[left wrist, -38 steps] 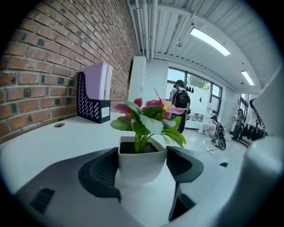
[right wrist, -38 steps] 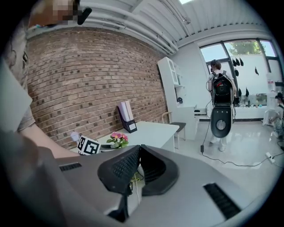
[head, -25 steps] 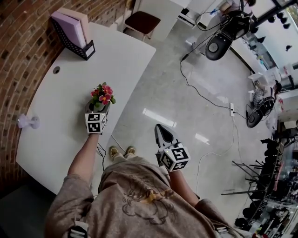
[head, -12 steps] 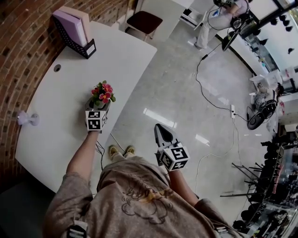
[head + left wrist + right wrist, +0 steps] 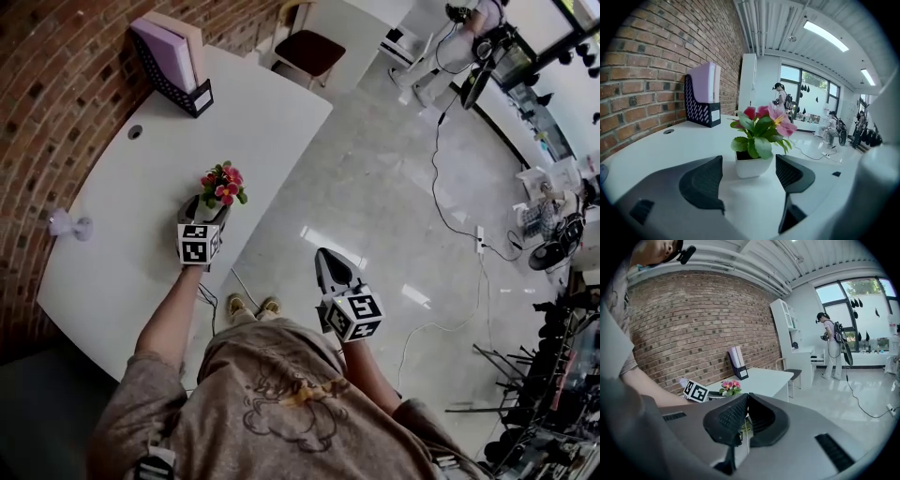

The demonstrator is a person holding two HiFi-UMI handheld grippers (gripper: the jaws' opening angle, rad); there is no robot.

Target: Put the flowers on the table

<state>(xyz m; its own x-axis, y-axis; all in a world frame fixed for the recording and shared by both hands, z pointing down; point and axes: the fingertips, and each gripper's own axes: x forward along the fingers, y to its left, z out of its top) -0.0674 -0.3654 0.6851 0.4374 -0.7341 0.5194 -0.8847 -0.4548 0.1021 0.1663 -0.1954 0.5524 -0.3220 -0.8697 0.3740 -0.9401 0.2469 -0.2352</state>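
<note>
**Flowers set down, left gripper not yet drawn clear**

We show the flowers (image 5: 761,123) standing upright in their white pot (image 5: 751,166) on the white table (image 5: 656,150). The left gripper (image 5: 749,176) has its jaws spread, with a strip of bare tabletop showing between each pad and the pot wall, so nothing is pinched. We judge the placing itself done and the release made. What remains is to draw this gripper straight back along its own line, so that neither pad nudges the pot sideways.

The right gripper (image 5: 746,401) has its jaws pressed together on nothing and takes no part.

The left gripper view alone shows the gaps on both sides of the pot. In the head view the marker cube and the leaves cover that spot. The head view in turn shows what the gripper views do not. The pot stands near the table's edge on the floor side, well apart from the file holder (image 5: 173,58) at the far end, and the right gripper hangs over the floor (image 5: 394,187), away from the table. The right gripper view adds only a distant side look at the flowers.
</note>
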